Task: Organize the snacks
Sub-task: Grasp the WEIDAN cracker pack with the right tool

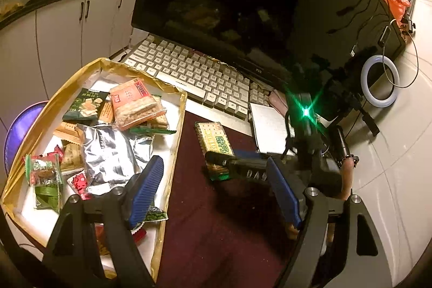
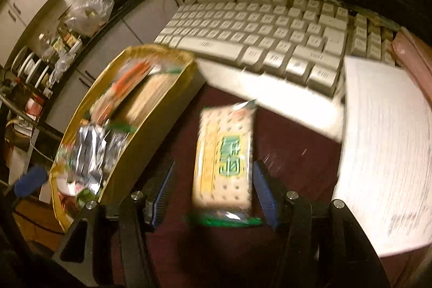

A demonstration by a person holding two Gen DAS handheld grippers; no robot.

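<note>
The gold-rimmed shallow cardboard tray (image 1: pixel 172 126) sits at the table's left edge, already heaped with packets, which makes it the likely collecting place. A white mechanical keyboard (image 1: pixel 194 72) and white notepad (image 1: pixel 270 126) crowd the maroon tablecloth (image 1: pixel 210 220) behind. One snack remains outside: the clear-wrapped cracker packet with green lettering (image 2: pixel 224 161), lying flat on the cloth just right of the tray. The right gripper (image 2: pixel 213 190) straddles it lengthwise, jaws apart, with a clear gap on the left side (contact on the right is too blurred to judge). The left gripper (image 1: pixel 216 190) hovers wide open, holding nothing. Only the left view shows the tray's contents sharply; only the right shows the straddle.
</note>
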